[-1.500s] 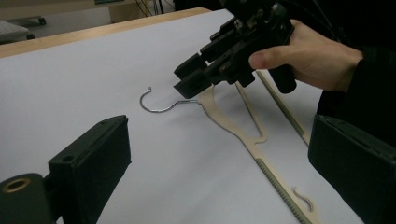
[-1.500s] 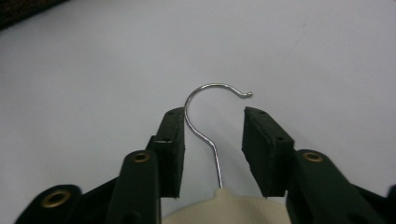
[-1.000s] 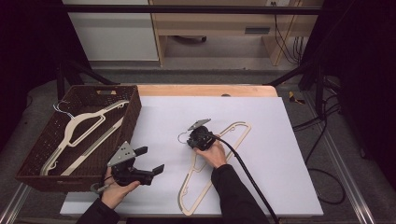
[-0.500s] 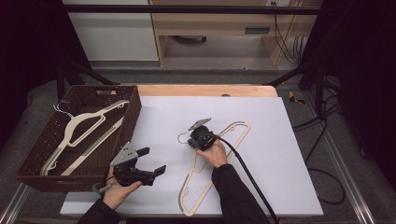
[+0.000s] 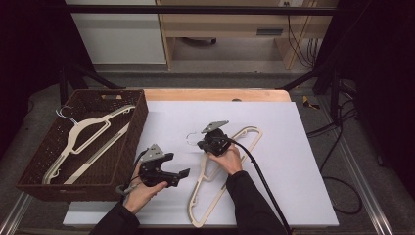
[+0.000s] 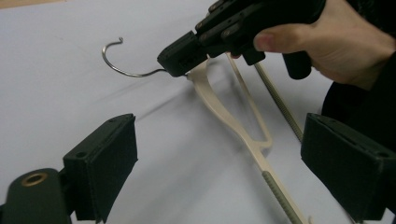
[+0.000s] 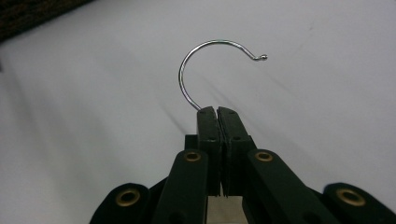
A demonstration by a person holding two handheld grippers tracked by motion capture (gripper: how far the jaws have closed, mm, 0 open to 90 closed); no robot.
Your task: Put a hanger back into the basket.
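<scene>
A cream plastic hanger (image 5: 199, 188) with a wire hook (image 7: 187, 70) lies on the white table. My right gripper (image 5: 199, 145) is shut on the hanger's neck, just below the hook; in the right gripper view (image 7: 217, 112) its jaws meet with the wire rising between them. My left gripper (image 5: 177, 165) hovers just left of the hanger, open. Its jaws have just been closing slightly, and nothing is pressed between the pads. In the left gripper view (image 6: 224, 158) the hanger's arm (image 6: 219, 107) lies ahead between the wide jaws, with the right gripper (image 6: 180, 60) beyond.
A dark wicker basket (image 5: 139, 117) stands at the table's left and holds cream hangers (image 5: 88, 132). The white sheet (image 5: 293, 161) stretches bare to the right of the hands. A black cable (image 5: 259, 176) trails from the right gripper along the forearm.
My left gripper has moved right across the table, from beside the basket to close by the hanger. The right gripper has stayed on the hanger's neck.
</scene>
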